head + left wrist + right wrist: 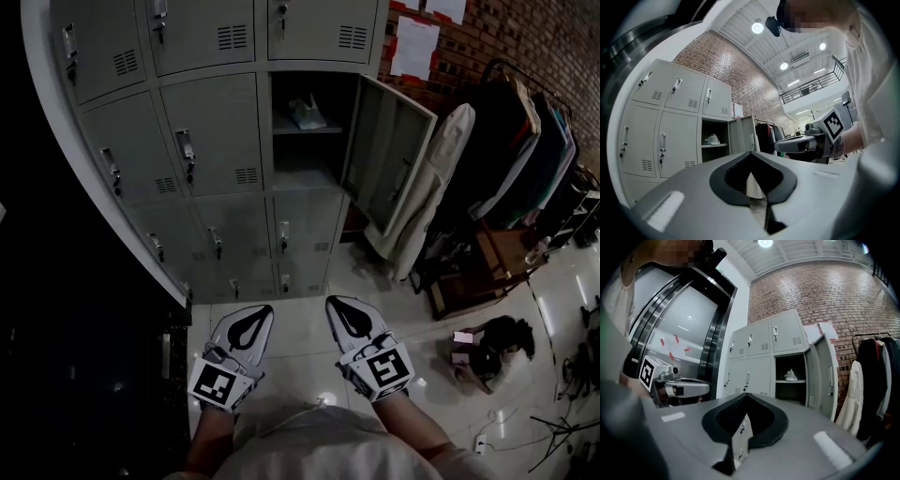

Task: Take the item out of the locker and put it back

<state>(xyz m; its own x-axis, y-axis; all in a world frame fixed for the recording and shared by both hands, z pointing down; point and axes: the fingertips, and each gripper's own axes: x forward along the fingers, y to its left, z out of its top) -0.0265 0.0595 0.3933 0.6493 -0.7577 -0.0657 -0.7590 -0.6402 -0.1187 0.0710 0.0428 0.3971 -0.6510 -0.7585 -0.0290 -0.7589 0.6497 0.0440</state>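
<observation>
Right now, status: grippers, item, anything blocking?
Both shut, empty: left gripper, right gripper, short of lockers. White item on shelf of open locker. Door wide; path clear.

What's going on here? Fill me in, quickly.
A person stands facing a bank of grey lockers with a tool in each hand. One locker door hangs open, and a small pale item lies on the shelf inside. The left tool and right tool are both shut and empty, held low and well short of the open locker. The item has not been taken out yet.
</observation>
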